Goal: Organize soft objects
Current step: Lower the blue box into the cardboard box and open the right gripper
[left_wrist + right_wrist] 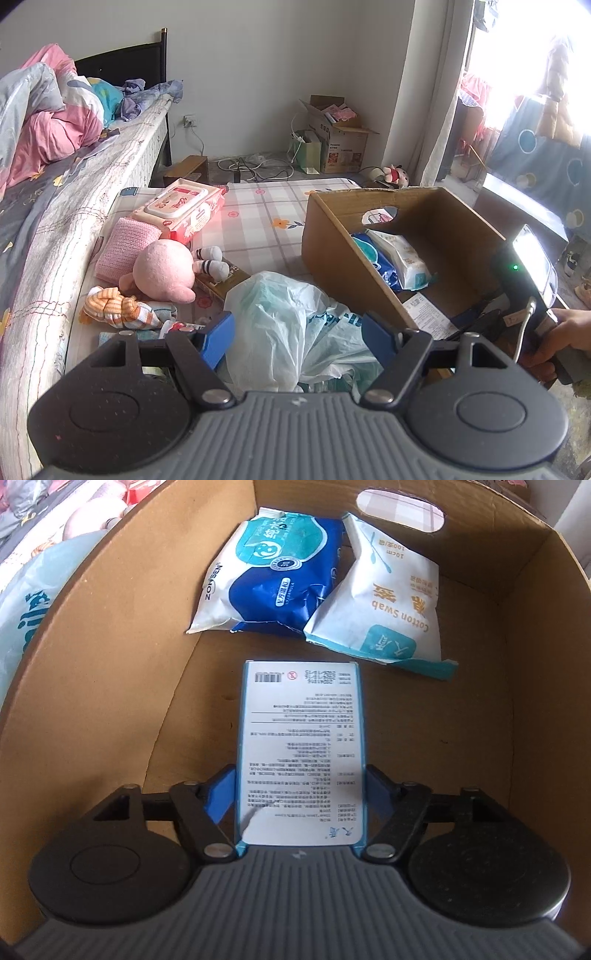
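Now you're lowering the white packet [301, 753] into the cardboard box [110, 657], your right gripper [300, 797] clamped on it. Release it next; your left gripper [295, 336] hangs open, empty, over the plastic bag [280, 317].

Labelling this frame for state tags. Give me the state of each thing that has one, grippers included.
cardboard box: open-topped, two packs inside
blue wipes pack: lying in the box
cotton swab pack: lying partly on the wipes pack
white printed box: between the right gripper's fingers, inside the cardboard box
right gripper: shut on the printed box
left gripper: open, above plastic bag
pink plush: lying outside the cardboard box
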